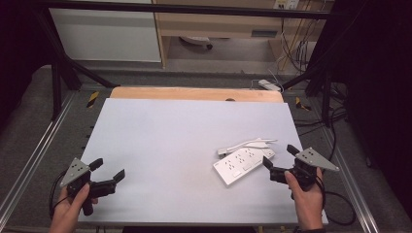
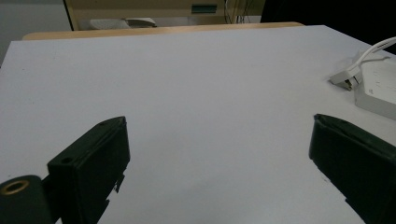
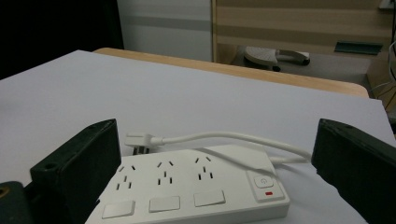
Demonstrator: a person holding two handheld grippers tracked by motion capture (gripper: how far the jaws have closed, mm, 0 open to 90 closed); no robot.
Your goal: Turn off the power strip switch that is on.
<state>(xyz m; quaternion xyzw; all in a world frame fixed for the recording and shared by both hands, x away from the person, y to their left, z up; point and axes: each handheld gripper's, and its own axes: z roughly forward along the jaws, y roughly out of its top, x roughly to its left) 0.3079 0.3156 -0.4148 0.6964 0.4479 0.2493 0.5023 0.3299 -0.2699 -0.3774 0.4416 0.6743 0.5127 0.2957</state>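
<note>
A person holds two hand-held grippers over a white table (image 1: 160, 145). No work has begun, as far as one can judge: a white power strip (image 1: 241, 165) lies flat just ahead of the right gripper (image 1: 281, 161), untouched, its cord (image 1: 252, 143) and plug (image 3: 140, 141) curled beyond it. That gripper's jaws are spread wide, framing the strip. Next it would likely move forward and close. The left gripper (image 1: 108, 170), jaws also spread, hovers low, with the strip well off to its right.
</note>
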